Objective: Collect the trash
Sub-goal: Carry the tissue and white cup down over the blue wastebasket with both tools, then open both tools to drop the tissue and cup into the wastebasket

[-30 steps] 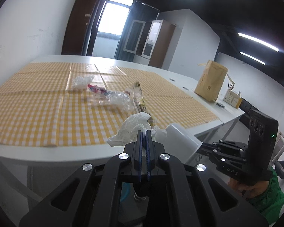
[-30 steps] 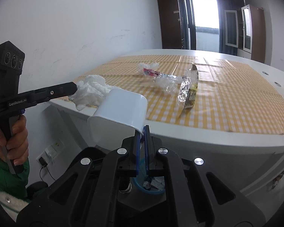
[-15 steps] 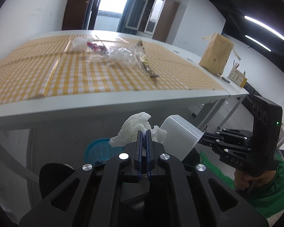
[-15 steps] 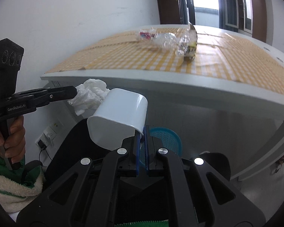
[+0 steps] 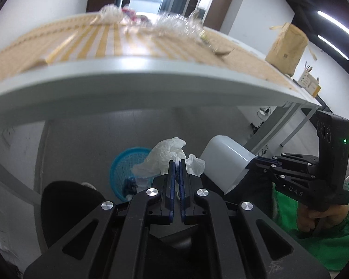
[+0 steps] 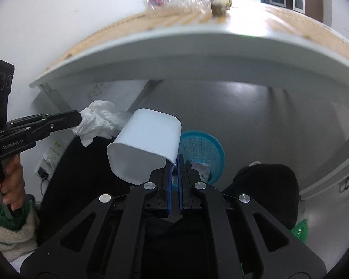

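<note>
Below the table edge (image 5: 151, 79), left gripper (image 5: 177, 162) jaws clamp tissue (image 5: 167, 153); right gripper (image 6: 174, 160) jaws clamp white cup (image 6: 149, 137).

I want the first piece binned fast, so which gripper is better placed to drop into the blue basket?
Right, marginally: the right gripper with the white cup sits nearer the blue basket.

A: Where's the blue basket (image 6: 203, 150)?
B: On the floor under the table (image 6: 174, 44), just beyond the white cup (image 6: 144, 147) pinched by the right gripper (image 6: 175, 162).
A: And left of it?
B: The left gripper (image 6: 78, 118) clamps crumpled tissue (image 6: 96, 122).
</note>
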The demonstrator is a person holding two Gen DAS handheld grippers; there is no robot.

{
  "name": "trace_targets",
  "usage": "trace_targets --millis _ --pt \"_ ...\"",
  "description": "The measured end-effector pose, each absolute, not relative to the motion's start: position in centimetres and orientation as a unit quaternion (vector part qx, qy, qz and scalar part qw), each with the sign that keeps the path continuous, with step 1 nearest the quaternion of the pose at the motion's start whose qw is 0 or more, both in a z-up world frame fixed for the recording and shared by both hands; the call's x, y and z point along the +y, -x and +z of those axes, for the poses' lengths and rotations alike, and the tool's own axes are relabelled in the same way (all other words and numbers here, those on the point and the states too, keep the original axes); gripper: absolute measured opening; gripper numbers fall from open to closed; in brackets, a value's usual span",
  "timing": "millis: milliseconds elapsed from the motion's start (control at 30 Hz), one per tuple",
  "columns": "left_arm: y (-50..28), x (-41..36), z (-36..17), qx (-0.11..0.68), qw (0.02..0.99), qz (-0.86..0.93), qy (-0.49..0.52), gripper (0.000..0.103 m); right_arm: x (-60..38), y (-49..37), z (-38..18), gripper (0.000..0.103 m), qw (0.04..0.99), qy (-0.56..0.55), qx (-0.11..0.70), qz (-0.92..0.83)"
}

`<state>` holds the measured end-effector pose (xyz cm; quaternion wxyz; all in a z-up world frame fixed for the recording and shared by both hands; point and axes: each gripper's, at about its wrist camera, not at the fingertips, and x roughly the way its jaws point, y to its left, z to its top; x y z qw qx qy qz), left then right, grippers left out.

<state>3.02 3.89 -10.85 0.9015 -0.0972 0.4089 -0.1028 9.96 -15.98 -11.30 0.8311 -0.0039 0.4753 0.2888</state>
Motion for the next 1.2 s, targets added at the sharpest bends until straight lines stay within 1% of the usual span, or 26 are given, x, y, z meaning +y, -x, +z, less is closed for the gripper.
trace_targets --millis 500,633,933,1200 --pt "-6.8 5.9 -17.2 0.453 0.873 -0.105 0.149 0.002 -14.3 -12.5 -18.4 0.003 0.806 0.008 0.533 0.258" --pt "-8.1 6.7 -19.9 0.485 0.846 -0.105 0.195 0.002 -13.4 -13.5 -20.4 0.003 0.795 0.006 0.552 0.25" --pt "-11.7 8.1 -24.0 0.525 0.82 -0.07 0.218 0.002 -11.7 -16.7 -24.7 0.003 0.767 -0.015 0.598 0.229" --pt "-14.2 8.4 -27.0 0.554 0.795 -0.055 0.239 0.002 -10.3 -18.8 -28.0 0.003 0.754 -0.003 0.621 0.214"
